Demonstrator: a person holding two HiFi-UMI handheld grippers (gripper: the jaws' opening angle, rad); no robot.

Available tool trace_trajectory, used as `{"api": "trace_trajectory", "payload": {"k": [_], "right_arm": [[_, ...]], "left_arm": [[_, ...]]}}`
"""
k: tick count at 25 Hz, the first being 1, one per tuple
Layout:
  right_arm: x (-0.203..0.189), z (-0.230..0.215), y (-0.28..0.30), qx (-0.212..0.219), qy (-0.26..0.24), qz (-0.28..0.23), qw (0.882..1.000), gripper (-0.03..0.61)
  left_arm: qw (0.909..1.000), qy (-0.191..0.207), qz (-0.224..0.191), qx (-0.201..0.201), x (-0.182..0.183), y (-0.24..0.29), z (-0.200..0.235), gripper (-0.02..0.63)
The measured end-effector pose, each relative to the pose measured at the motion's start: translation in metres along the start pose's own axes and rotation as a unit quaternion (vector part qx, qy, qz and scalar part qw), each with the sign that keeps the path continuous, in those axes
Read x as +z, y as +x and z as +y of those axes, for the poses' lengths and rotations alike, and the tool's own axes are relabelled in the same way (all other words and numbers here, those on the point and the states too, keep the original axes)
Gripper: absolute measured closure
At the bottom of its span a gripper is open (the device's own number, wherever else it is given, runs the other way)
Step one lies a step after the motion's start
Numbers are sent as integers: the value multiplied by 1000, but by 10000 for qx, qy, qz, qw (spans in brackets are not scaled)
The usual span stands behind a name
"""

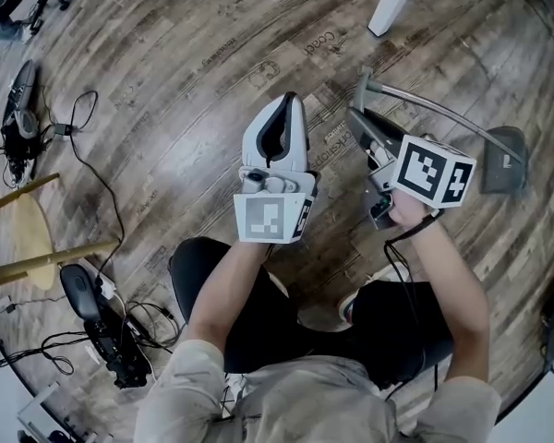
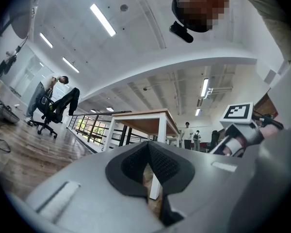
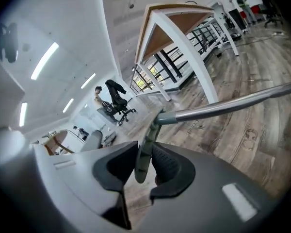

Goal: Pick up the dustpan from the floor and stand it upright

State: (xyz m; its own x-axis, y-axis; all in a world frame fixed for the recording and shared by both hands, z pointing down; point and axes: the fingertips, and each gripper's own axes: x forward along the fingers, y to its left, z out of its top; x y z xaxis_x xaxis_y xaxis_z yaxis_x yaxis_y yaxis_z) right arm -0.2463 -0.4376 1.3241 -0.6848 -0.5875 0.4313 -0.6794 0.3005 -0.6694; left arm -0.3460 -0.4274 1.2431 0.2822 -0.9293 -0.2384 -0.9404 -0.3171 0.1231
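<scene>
Step in hand: the lift seems to be under way. The right gripper (image 1: 369,135) is holding the dustpan (image 1: 504,160) by the top of its handle, and the pan is not yet standing upright.
Right gripper: its jaws are clamping, with only a narrow gap, on the flat grey-green grip (image 3: 143,154) at the handle's end.
Left gripper (image 1: 279,123): it is hovering just beside the right one with its jaws drawn together and nothing between them. Only floor and a table leg are showing through the slit.
Dustpan: the metal handle tube (image 1: 439,109) is slanting away from the grip to the right, ending at the dark pan. The pan is lying low over the wooden floor (image 1: 166,53), at the person's front right and well apart from the white table leg (image 1: 392,3). Whether it is touching the boards cannot be told.
Next move: probably the grip end is going to need raising above the pan until the tube is pointing straight up and the pan's base is sitting flat. The clamp should be kept firm so the flat grip is not twisting between the pads.
</scene>
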Motion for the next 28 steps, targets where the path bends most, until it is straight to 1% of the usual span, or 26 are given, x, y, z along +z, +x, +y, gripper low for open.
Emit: {"api": "trace_trajectory", "payload": {"k": [5,9,11,13,16,19,24,26,28], "right_arm": [[52,42,-41,660,333,-555,9957,483],[94,79,-83,1251,440,-1041,9857,482],[112,100,-105,1499,466,-1263,9795,480],[130,122,-126,1710,452,-1449,9735,480],[159,153,-165,1947,461,-1709,9648,480],[186,180,-209,2135,546,-1941,9559,481],[226,207,-286,2453,882,-2212,9398,485],[249,215,-314,2571,1047,-2324,9322,488],[280,225,-339,2691,1244,-2413,9241,489]], "left_arm": [[10000,72,-44,23,12,10,-10,594],[10000,54,-23,58,21,18,-28,594],[10000,54,-13,-12,34,23,-40,594],[9998,127,-87,-87,56,29,-50,594],[9995,211,-217,-132,100,41,-69,594],[9992,312,-168,-198,141,58,-98,594],[9973,618,-142,-380,204,78,-155,594],[9971,630,-36,-428,228,90,-173,594],[9971,629,60,-416,256,108,-187,594]]}}
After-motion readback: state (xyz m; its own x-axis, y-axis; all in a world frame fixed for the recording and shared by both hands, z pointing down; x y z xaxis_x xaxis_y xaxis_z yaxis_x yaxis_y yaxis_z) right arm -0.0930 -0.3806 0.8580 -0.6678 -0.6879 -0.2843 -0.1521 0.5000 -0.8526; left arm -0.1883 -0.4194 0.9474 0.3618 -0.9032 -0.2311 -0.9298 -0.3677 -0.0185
